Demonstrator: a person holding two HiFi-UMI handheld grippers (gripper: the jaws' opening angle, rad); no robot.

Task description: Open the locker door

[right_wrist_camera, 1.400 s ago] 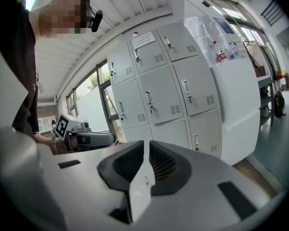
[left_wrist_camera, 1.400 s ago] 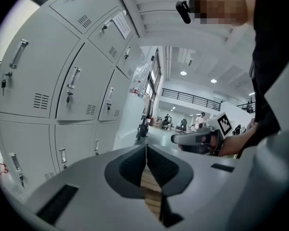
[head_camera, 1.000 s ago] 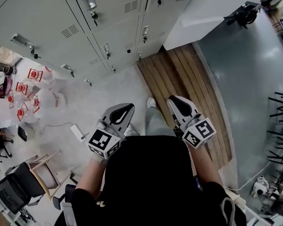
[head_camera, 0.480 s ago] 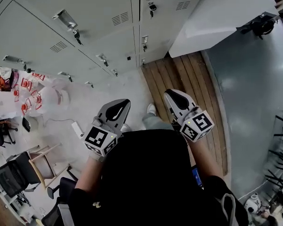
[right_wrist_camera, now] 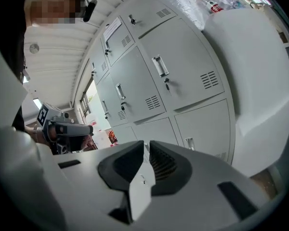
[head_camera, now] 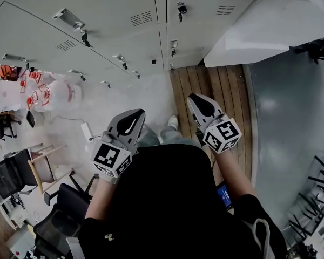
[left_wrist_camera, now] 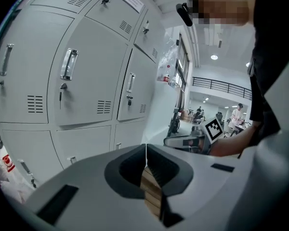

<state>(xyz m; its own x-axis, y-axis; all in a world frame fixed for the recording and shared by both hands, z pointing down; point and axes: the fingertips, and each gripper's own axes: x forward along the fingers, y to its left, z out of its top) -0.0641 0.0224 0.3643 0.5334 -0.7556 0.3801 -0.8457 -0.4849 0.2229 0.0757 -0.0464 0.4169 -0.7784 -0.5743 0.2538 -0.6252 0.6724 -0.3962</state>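
Observation:
A bank of grey metal lockers (head_camera: 113, 4) fills the top of the head view, all doors shut, each with a chrome handle (head_camera: 69, 18) and a small key lock. My left gripper (head_camera: 136, 114) is held in front of my body, shut and empty, pointing at the lockers. To its right, my right gripper (head_camera: 195, 99) is also shut and empty. Both are well short of the doors. In the left gripper view the jaws (left_wrist_camera: 146, 148) meet in a line below a door handle (left_wrist_camera: 69, 64). The right gripper view has the gripper (right_wrist_camera: 146, 148) under a locker door (right_wrist_camera: 178, 71).
A wooden slat platform (head_camera: 205, 85) lies on the floor before the right lockers. A large white cabinet (head_camera: 259, 26) stands at the right. White bags with red print (head_camera: 48, 93), a power strip (head_camera: 87, 131) and chairs (head_camera: 43, 166) are on the left.
The view has shifted, so the lockers now look larger and nearer. Both grippers have travelled along with the body towards them and remain shut.

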